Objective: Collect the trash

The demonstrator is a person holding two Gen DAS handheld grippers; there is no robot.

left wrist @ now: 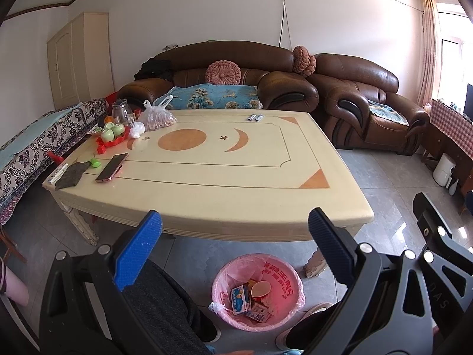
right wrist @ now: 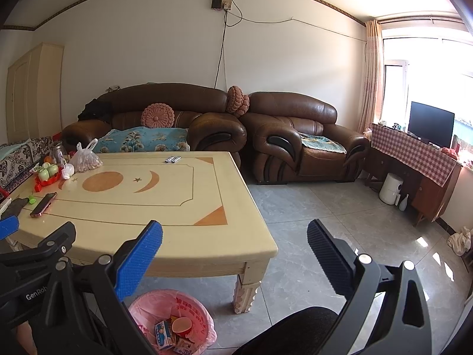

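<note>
We hold both grippers wide apart and empty above the near edge of the coffee table (left wrist: 207,195): the left gripper (left wrist: 235,233) and the right gripper (right wrist: 235,244) grip nothing. The pink-lined bin (left wrist: 288,278) stands on the floor below that near edge, and we count in it two small cartons and one cup-like container. We judge that we are between pickups, hunting for what remains. At the far edge of the table lie two small wrappers (left wrist: 255,117), side by side; if they are trash, the next move calls for a long reach across the table.
</note>
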